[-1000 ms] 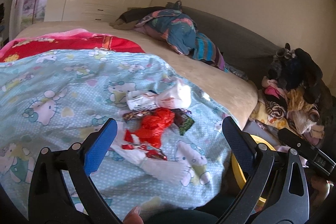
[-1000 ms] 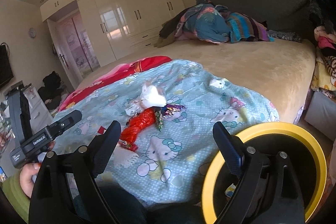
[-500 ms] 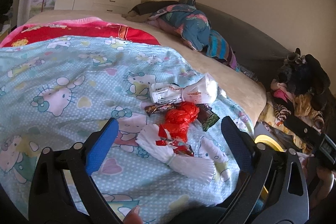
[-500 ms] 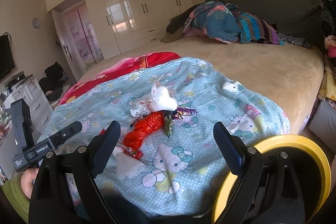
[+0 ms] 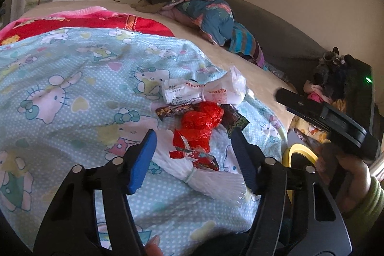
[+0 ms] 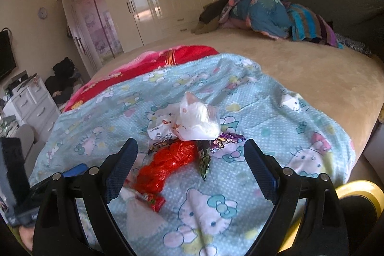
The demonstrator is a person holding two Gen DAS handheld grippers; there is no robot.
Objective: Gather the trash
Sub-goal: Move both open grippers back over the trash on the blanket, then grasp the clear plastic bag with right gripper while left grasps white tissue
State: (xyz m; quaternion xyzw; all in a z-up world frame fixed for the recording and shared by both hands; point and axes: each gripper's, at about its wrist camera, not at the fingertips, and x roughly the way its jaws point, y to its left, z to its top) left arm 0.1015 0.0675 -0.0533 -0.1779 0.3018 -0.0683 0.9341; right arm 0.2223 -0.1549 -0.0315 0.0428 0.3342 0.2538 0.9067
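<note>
on the pale blue cartoon-cat blanket [image 5: 72,78] the trash lies in one heap, all placed here from the crumpled red plastic bag [image 5: 201,121] at its middle. left of the bag, the left tongs [image 5: 193,155] hang apart with nothing between them, straddling a white pleated paper bundle tied with a band [image 5: 206,180] just below it. above the bag lies a white printed plastic wrapper [image 5: 204,91]; a dark snack packet [image 5: 236,122] touches its right side. farther right, the right tongs [image 6: 190,167] stand apart over the heap, beside a yellow-rimmed black bin [image 6: 360,188].
</note>
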